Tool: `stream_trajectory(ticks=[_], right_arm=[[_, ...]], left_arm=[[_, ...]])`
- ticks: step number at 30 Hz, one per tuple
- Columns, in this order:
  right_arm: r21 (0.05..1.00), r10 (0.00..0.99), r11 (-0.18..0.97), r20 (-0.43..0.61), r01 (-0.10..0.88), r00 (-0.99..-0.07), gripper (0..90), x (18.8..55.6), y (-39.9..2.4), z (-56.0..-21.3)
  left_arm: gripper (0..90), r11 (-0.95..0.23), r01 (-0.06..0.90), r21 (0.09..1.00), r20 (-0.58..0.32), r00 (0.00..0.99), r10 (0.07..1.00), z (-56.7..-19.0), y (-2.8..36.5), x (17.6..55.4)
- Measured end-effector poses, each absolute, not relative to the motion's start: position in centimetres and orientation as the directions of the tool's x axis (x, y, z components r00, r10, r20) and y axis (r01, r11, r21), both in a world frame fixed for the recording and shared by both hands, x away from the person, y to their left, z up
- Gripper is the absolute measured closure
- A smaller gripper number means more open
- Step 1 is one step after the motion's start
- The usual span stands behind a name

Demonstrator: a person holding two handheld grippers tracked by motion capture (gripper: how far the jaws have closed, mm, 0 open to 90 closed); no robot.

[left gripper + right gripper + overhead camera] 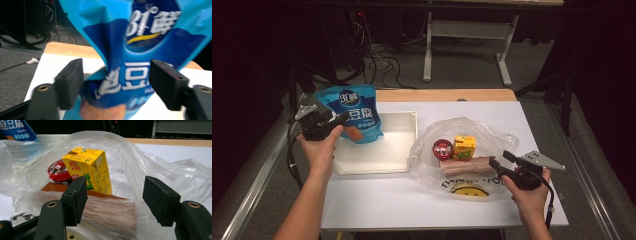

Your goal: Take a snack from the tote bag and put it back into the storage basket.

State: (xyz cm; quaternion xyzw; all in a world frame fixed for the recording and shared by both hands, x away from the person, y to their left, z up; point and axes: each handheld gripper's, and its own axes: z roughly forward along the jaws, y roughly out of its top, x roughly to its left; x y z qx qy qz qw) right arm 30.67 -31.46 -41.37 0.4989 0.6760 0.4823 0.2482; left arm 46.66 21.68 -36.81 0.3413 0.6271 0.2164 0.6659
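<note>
The left gripper is raised over the left end of the white tray, and the blue snack pouch stands between its jaws. In the left gripper view the pouch hangs in the gap between the two black jaws, which stand spread; the pads do not press on the foil, though the left pad lies just beside a crease in it. The pouch's lower edge hangs over the tray's left half. The right gripper is held low near the table's right front corner, beside the clear plastic bag, jaws spread with nothing pinched. Inside the bag lie a yellow drink carton, upright, a red round tin just beside it, and a brown wrapped bar lying flat in front of both, nearest the right gripper's jaws. The bag rests on the white table, right of the tray.
</note>
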Motion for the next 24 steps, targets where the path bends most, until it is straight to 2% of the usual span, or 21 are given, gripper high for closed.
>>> stream_trajectory(ticks=[1,5,11,12,24], right_arm=[[0.9,0.915,0.034,0.148,0.435,-0.376,36.6,30.6,-31.5,-41.3],[0.902,0.915,0.035,0.144,0.43,-0.378,36.5,30.7,-31.4,-41.2],[0.903,0.912,0.039,0.143,0.428,-0.385,36.4,30.9,-30.9,-41.1],[0.902,0.911,0.039,0.144,0.429,-0.387,36.2,31.0,-30.6,-41.0],[0.892,0.91,0.056,0.139,0.448,-0.39,32.9,32.0,-28.1,-40.9]], left_arm=[[22.6,0.668,0.145,0.73,-0.683,0.127,0.719,-36.7,21.4,45.9],[18.8,0.658,0.138,0.74,-0.672,0.149,0.725,-36.4,20.6,44.1],[13.3,0.61,0.179,0.772,-0.636,0.203,0.745,-37.2,18.2,41.5],[9.7,0.608,0.188,0.772,-0.636,0.207,0.743,-37.4,17.8,41.2],[9.1,0.574,0.23,0.786,-0.618,0.299,0.727,-38.8,13.0,37.4]])
